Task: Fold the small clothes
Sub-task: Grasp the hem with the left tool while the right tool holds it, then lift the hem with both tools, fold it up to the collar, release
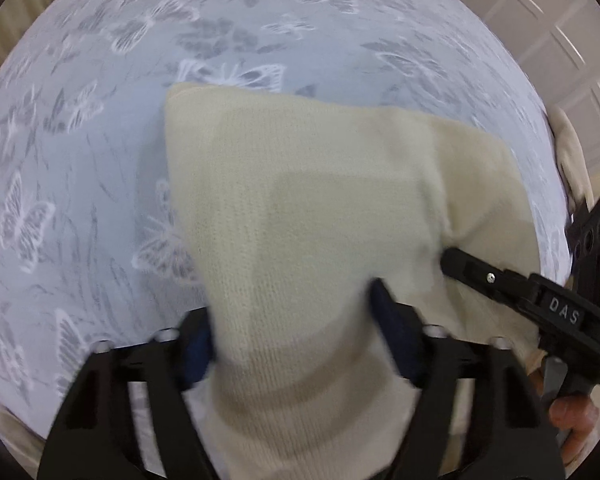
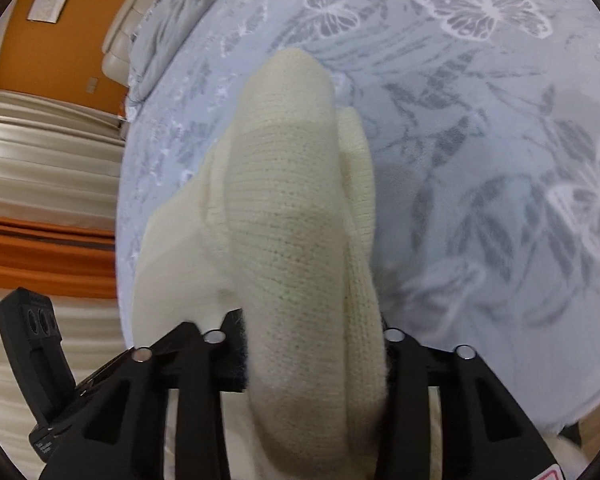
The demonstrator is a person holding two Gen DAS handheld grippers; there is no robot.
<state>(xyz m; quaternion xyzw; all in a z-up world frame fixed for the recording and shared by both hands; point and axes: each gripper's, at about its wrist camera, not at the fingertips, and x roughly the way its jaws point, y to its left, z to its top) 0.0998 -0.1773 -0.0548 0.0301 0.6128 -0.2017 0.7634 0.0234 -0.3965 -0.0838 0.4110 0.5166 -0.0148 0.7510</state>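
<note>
A cream knitted garment (image 1: 320, 208) lies partly on a pale blue bedspread with butterfly print (image 1: 80, 160). My left gripper (image 1: 296, 332) is shut on the garment's near edge, with cloth bunched between the blue pads. The right gripper's black finger (image 1: 472, 270) reaches in from the right side and touches the same garment. In the right wrist view, my right gripper (image 2: 312, 360) is shut on a thick fold of the cream garment (image 2: 292, 208), which drapes forward over the bedspread (image 2: 480, 160).
A grey crumpled blanket (image 2: 172, 32) lies at the far end of the bed. An orange wall and cream upholstery (image 2: 52, 152) stand to the left. White cupboard doors (image 1: 560, 40) are at the right. The left gripper's body (image 2: 32, 344) shows at the lower left.
</note>
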